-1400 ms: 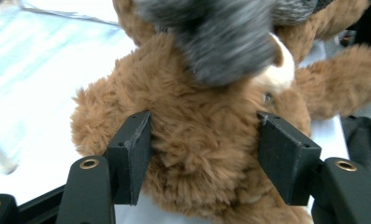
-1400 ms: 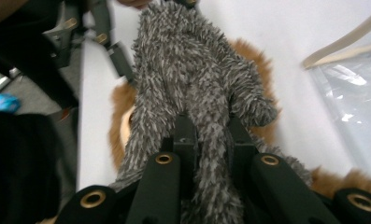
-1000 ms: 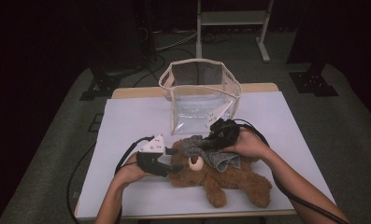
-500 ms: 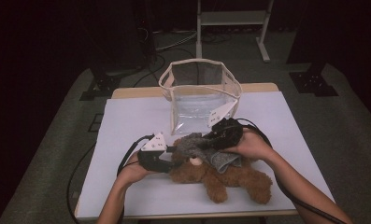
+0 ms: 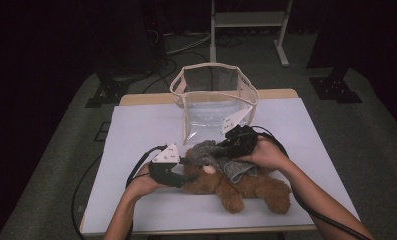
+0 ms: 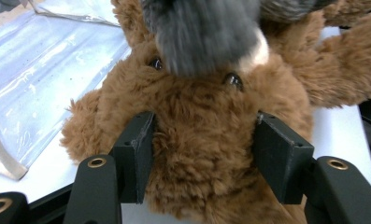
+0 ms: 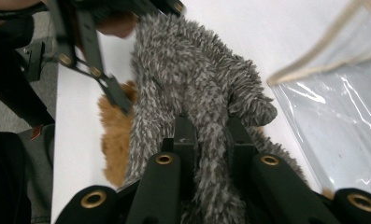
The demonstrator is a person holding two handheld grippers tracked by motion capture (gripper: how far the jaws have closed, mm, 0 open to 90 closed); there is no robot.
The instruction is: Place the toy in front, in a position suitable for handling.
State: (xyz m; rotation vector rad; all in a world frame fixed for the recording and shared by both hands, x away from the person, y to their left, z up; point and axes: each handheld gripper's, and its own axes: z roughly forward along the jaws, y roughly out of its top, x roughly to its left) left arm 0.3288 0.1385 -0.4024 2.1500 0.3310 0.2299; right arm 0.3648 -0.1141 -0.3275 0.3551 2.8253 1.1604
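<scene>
A: Nearest first. The left gripper [image 6: 202, 163] has its jaws set on either side of the brown teddy bear's [image 6: 206, 154] head, pads sunk into the fur at both cheeks. They have just been opening again after a brief squeeze, the head between them throughout.

B: So hold the bear steady there?

A: I'd say so: keep that side low and level on the white counter [image 5: 136, 135], so the other side can pull against it.

B: And the right gripper [image 7: 206, 135]?

A: Its jaws are pinched tight on the grey fuzzy garment [image 7: 192, 79], which runs forward from them over the bear's head. The hand [image 5: 266, 152] reaches across from beyond the bear. Draw slowly; the fabric may snag. Past both jaws stands the clear bag [image 5: 213, 100], open-topped.
</scene>
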